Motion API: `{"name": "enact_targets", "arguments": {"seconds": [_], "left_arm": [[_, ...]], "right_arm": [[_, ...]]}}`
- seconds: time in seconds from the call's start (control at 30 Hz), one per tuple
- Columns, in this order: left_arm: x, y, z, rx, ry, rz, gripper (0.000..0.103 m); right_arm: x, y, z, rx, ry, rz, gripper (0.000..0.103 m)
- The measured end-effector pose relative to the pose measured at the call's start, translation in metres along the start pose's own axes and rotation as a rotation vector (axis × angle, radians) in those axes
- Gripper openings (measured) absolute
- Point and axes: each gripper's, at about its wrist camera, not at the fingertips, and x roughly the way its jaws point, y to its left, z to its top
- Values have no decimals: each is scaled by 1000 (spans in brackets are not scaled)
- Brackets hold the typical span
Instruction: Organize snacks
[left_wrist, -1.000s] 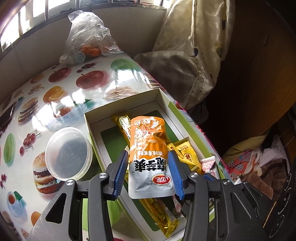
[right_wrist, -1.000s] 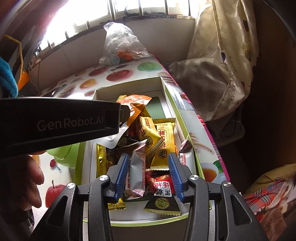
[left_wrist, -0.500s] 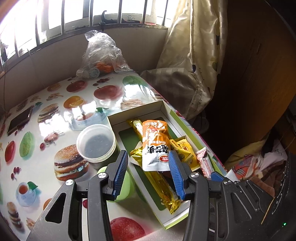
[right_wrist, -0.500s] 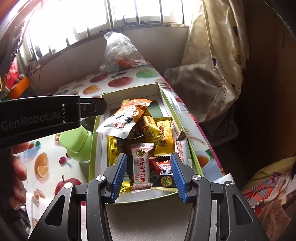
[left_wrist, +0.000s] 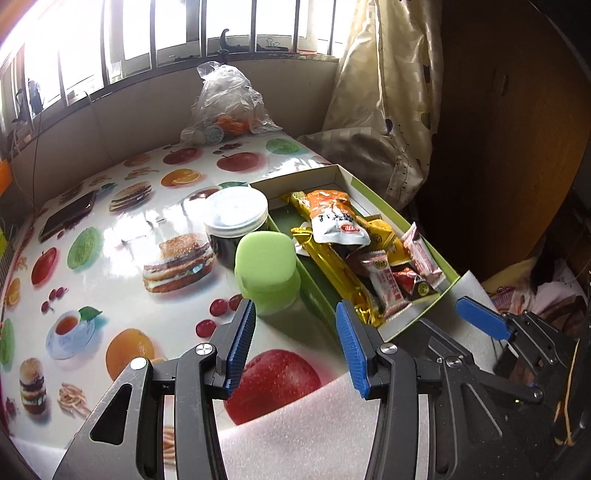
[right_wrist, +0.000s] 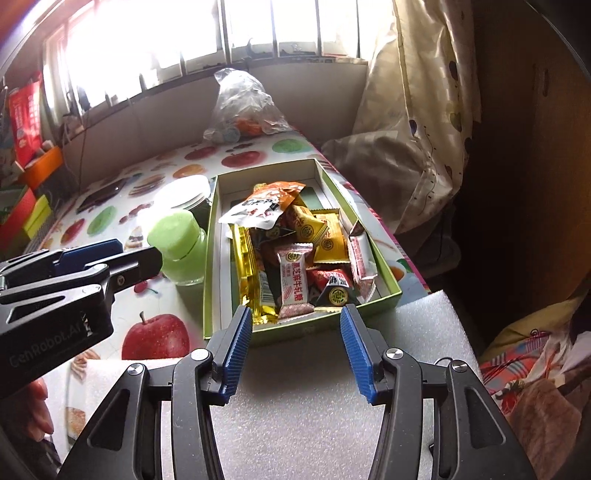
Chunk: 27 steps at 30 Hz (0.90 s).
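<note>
1. Left hand-held gripper (left_wrist: 291, 345): tilted downward over the tabletop (left_wrist: 122, 236), jaws apart, nothing between the blue pads; only the printed cloth and a sheet of white foam (left_wrist: 295, 435) lie under them.
2. Right hand-held gripper (right_wrist: 297, 345): also angled down, over the white foam, jaws apart with nothing between them. Near edge of the snack box (right_wrist: 384, 266) sits just ahead of the fingertips.
3. Two tools side by side: right one shows at the lower right edge of the left wrist view, left one crosses the left edge of the right wrist view. Fingers of the person's hand (right_wrist: 38, 410) show beneath it.
4. Snack box is open, ahead and to the right of the left hand-held gripper, dead ahead of the right one. Packets piled inside: orange-and-white pouch (right_wrist: 267, 205) on top toward the far end, long gold packet (right_wrist: 245, 269) along the left side, yellow packets (right_wrist: 325, 236) mid-box, pink-and-white bar (right_wrist: 293, 286) at the near end.
5. Green-lidded jar (left_wrist: 267, 271) just ahead of the left pads, touching the box's left wall; white-lidded jar (left_wrist: 236, 214) directly behind it.
6. Clear plastic bag (left_wrist: 229, 107) at the far end of the tabletop, well apart from both tools.
</note>
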Motion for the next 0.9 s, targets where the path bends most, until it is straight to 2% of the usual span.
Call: {"name": "enact_targets", "arguments": {"seconds": [0.2,0.43,0.67,0.8,0.9], "left_arm": [[1,0,-31,26,32,11,47],[8,4,-53,8,74,22,47],[15,2,-65,5,100,19,47],[23,2,-70,4,135,18,47],[23,1,-72,9,131,18,47]], "right_arm": [[-4,3,-21,0,20,-11,52],[1,7,-37,-2,42,-35,54],[11,9,-47,-10,78,-80,55],[13,10,-49,-5,74,-89,56],[14,11,-50,-3,75,-96,56]]}}
